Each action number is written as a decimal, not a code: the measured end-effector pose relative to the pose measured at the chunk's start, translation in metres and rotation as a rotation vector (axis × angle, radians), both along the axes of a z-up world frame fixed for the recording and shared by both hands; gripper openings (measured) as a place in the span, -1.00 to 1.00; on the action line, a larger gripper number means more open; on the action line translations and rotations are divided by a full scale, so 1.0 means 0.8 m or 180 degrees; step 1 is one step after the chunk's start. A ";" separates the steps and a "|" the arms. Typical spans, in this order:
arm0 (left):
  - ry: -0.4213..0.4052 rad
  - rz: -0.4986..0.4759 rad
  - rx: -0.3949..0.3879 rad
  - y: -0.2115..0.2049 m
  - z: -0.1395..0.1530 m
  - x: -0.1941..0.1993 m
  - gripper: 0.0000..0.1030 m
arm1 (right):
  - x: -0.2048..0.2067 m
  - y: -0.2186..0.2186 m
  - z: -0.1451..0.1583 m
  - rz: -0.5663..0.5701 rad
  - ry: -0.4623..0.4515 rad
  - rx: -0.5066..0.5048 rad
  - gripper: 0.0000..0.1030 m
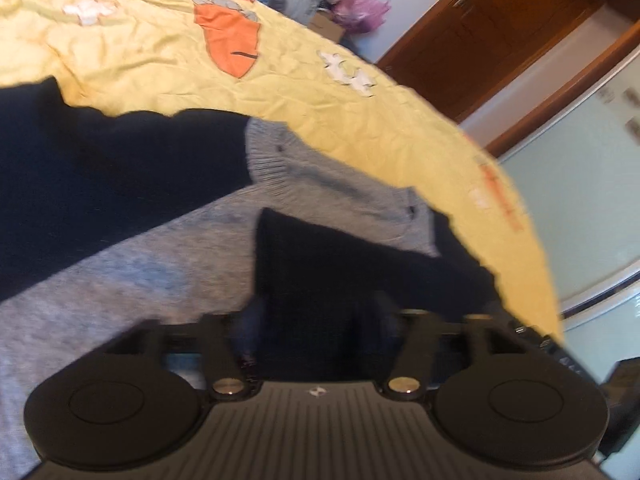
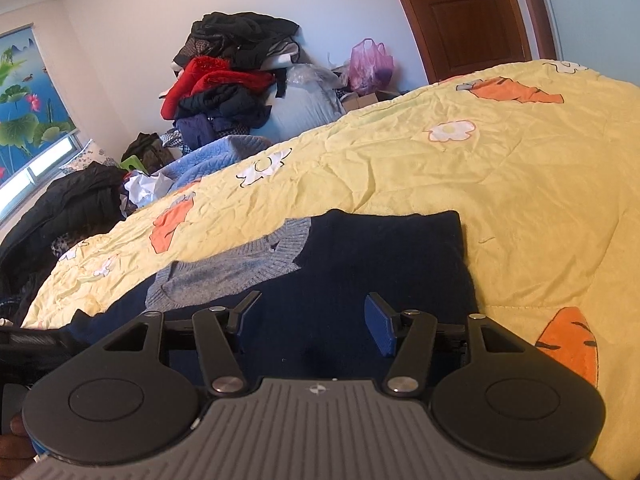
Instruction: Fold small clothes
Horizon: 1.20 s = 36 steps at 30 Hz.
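**Sweater flat on the quilt, both my grippers loose above it**

The grey-and-navy sweater [image 2: 248,268] lies spread on the yellow quilt [image 2: 500,200], right under and ahead of my jaws. Its grey ribbed collar [image 1: 288,160] sits ahead of my left gripper [image 1: 316,312], with a navy sleeve [image 1: 100,184] stretched off to that gripper's left and a navy fold running in between its fingers. That view is blurred; the jaws stand wide, and I see no pad pressing on the cloth.

My right gripper [image 2: 312,320] hangs over the navy panel, jaws parted about halfway, blue pads [image 2: 380,328] apart with only knit showing beneath the gap, nothing pinched.

Beyond the quilt, ahead and left of my right jaws, a heap of clothes [image 2: 228,80] rises against the wall, with a pink plastic bag [image 2: 370,66] and a wooden door [image 2: 472,12] further right.
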<state>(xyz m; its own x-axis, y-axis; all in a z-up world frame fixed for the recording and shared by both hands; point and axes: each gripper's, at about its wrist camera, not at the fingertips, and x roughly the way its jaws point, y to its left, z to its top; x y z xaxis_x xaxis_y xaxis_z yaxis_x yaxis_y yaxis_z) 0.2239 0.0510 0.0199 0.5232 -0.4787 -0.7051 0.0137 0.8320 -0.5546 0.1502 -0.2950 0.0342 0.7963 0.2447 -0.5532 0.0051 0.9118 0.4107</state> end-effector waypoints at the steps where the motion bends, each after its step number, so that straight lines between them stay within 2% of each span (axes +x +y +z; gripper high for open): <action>1: -0.0004 0.0050 0.0043 0.001 0.001 0.001 0.49 | 0.000 -0.002 0.001 0.0001 -0.0006 0.0023 0.17; 3: -0.0009 0.0095 0.0075 0.005 0.002 0.003 0.49 | -0.002 -0.004 0.004 0.0000 -0.0018 0.0056 0.18; 7: 0.0080 0.0091 -0.0140 0.018 -0.005 0.006 0.47 | -0.005 -0.006 0.009 0.0034 -0.0056 0.0037 0.23; 9: 0.0043 0.0036 -0.0140 0.014 -0.005 0.004 0.40 | -0.005 -0.008 0.007 0.0027 -0.0050 0.0060 0.25; 10: 0.0050 -0.0014 -0.0165 0.011 -0.006 0.004 0.17 | -0.004 -0.008 0.006 0.0021 -0.0039 0.0076 0.25; 12: 0.0038 -0.0046 -0.0130 0.004 -0.007 0.004 0.09 | -0.002 -0.008 0.003 0.0012 -0.0014 0.0093 0.25; 13: 0.0003 -0.0054 -0.0074 0.002 -0.006 0.003 -0.29 | -0.002 -0.008 0.002 0.0015 -0.0009 0.0100 0.25; 14: 0.0001 -0.0069 -0.0030 0.000 -0.006 0.003 -0.84 | -0.002 -0.007 0.001 0.0018 -0.0005 0.0098 0.25; 15: 0.0030 -0.0061 -0.0013 0.000 -0.006 0.005 -0.89 | -0.001 -0.008 0.000 0.0017 0.0001 0.0090 0.25; 17: -0.0052 0.0016 0.0120 -0.001 0.002 0.001 -0.91 | 0.000 -0.009 0.000 0.0004 0.0009 0.0082 0.25; 19: -0.0261 0.0090 0.0354 -0.006 0.022 -0.010 -0.92 | 0.001 -0.011 0.005 -0.0008 -0.0028 0.0092 0.27; 21: -0.0335 0.0136 0.0610 -0.006 0.035 -0.015 -0.92 | 0.000 -0.012 0.012 0.0001 -0.0100 0.0095 0.28; 24: -0.0034 0.0102 0.0694 0.000 0.011 -0.004 -0.92 | 0.007 -0.009 0.009 0.0045 -0.0062 0.0029 0.36; 27: -0.0048 0.0102 0.0723 0.001 0.005 -0.006 -0.92 | 0.029 -0.007 -0.016 0.0090 0.0265 0.0029 0.33; 29: -0.0030 0.0145 0.0721 0.004 0.008 -0.007 -0.91 | 0.030 -0.011 -0.023 0.0046 0.0177 -0.0025 0.29; 32: -0.0241 0.0240 0.0948 0.004 0.031 -0.025 -0.86 | 0.029 -0.013 -0.012 -0.0032 0.0259 0.0017 0.35; 34: -0.0511 0.0402 0.1123 0.005 0.051 -0.042 -0.86 | 0.020 -0.009 0.002 -0.0006 0.0091 -0.0001 0.36; 36: -0.0680 0.0443 0.1022 0.004 0.061 -0.050 -0.85 | 0.018 -0.004 0.012 0.0053 -0.0004 0.0010 0.38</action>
<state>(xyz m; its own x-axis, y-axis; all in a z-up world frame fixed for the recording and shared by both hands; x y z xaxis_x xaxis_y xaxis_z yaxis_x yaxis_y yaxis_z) 0.1837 0.0541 0.0688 0.7183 -0.1661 -0.6756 -0.0245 0.9644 -0.2632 0.1649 -0.2985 0.0435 0.7929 0.2595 -0.5513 -0.0105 0.9104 0.4135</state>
